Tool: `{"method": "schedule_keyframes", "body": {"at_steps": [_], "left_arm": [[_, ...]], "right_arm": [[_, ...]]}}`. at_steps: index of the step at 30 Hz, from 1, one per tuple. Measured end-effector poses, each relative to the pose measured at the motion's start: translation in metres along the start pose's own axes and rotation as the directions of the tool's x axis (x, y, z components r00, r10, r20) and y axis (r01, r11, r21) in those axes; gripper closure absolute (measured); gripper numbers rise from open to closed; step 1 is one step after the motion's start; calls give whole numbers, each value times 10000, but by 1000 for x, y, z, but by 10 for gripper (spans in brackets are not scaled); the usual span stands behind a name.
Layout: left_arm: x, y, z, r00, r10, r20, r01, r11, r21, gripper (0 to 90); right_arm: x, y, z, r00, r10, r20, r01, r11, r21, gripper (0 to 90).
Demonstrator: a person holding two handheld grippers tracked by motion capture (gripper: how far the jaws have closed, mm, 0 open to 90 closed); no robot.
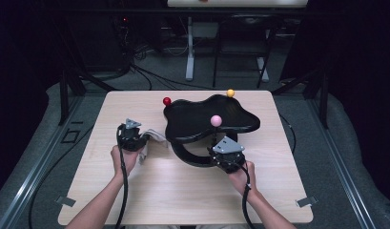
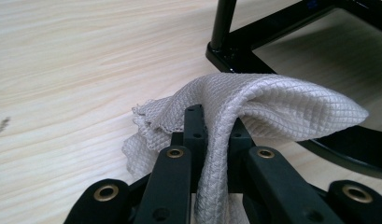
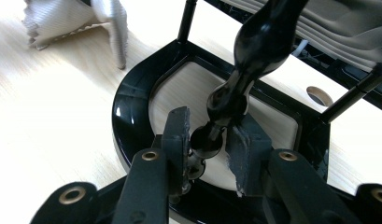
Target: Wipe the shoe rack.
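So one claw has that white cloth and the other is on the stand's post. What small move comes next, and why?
Probably carry the white mesh cloth up onto the glossy black wavy tray. The left gripper is shut on the cloth just beside it, while the right gripper brackets the stand's black turned post, apparently steadying the stand for wiping.

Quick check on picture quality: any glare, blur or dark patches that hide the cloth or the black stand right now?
High view: table evenly lit, surroundings dark; the black stand shows soft sheen, the cloth small but visible. Left gripper view: cloth sharp in the left gripper, stand base behind slightly soft. Right gripper view: bright glare on the glossy base; the post between the right gripper jaws sharp, top right blurred.
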State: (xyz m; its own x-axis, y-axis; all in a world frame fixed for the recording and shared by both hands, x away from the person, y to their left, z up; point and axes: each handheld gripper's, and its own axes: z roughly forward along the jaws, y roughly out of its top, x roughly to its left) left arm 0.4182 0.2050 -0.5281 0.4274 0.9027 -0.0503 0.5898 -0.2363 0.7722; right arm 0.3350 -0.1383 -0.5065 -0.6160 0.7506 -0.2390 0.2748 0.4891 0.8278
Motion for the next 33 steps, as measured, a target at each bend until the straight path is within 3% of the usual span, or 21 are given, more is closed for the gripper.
{"method": "schedule_keyframes", "body": {"at_steps": [4, 7, 9, 22, 25, 29, 33], "left_arm": [[6, 1, -13, 9999, 21, -111, -23, 9999, -138, 831], [12, -1, -21, 9997, -174, -141, 170, 9995, -272, 831], [14, -3, -25, 9998, -78, -182, 74, 9997, -241, 831], [22, -14, -42, 9995, -143, -278, 139, 9998, -122, 830], [22, -14, -41, 9996, -149, -224, 147, 9998, -102, 830], [18, -13, -42, 9998, 6, -183, -8, 9999, -119, 831], [16, -11, -44, 10000, -54, -80, 52, 9998, -211, 831]], "right_arm": [[2, 2, 1, 9996, 5, 285, -2, 10000, -88, 685], [1, 1, 3, 9997, 174, 185, -171, 9997, -160, 700], [0, 1, 3, 9997, 203, 163, -200, 9996, -179, 705], [-21, -9, -5, 9964, 760, 380, -768, 9969, 183, 734], [-24, -14, -8, 9930, 986, 648, -995, 9950, 109, 723], [-24, -13, -7, 9855, 1314, 1076, -1313, 9913, -81, 614], [-24, -9, -5, 9785, 1664, 1218, -1624, 9858, -424, 716]]}}
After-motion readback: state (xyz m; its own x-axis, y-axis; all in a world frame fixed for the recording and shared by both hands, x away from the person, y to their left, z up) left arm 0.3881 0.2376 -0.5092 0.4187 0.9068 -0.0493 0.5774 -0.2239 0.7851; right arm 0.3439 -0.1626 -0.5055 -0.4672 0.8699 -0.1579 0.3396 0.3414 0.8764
